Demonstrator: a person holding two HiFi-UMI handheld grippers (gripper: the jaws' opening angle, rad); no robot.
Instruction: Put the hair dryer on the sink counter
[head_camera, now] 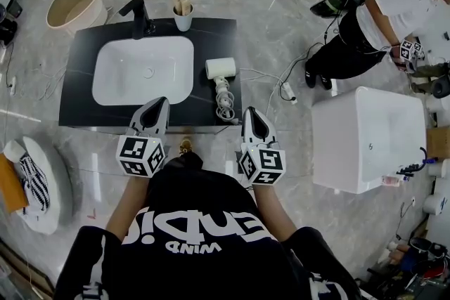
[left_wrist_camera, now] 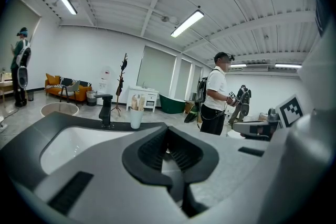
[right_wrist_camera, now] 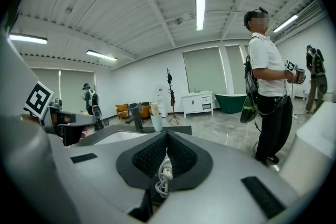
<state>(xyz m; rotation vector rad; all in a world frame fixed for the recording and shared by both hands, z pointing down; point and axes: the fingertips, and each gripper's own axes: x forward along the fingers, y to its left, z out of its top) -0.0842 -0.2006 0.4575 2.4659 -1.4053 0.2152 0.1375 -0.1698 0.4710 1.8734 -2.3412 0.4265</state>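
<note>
The white hair dryer [head_camera: 220, 68] lies on the black sink counter [head_camera: 79, 84], just right of the white basin [head_camera: 143, 70]. Its coiled cord [head_camera: 225, 105] runs toward the counter's front edge. My left gripper [head_camera: 160, 103] is shut and empty at the front edge, below the basin; in its own view the jaws [left_wrist_camera: 168, 131] meet at the tips. My right gripper [head_camera: 250, 112] is shut, just right of the cord coil. In the right gripper view the coil [right_wrist_camera: 164, 176] shows through the gap behind the closed tips [right_wrist_camera: 167, 136]. I cannot tell whether it touches them.
A black faucet [head_camera: 138, 16] and a cup [head_camera: 183, 16] stand at the counter's back. A white tub [head_camera: 365, 137] stands to the right, with a person [head_camera: 380, 17] beyond it. A plug block [head_camera: 287, 90] lies on the floor. A round basin [head_camera: 74, 2] sits far left.
</note>
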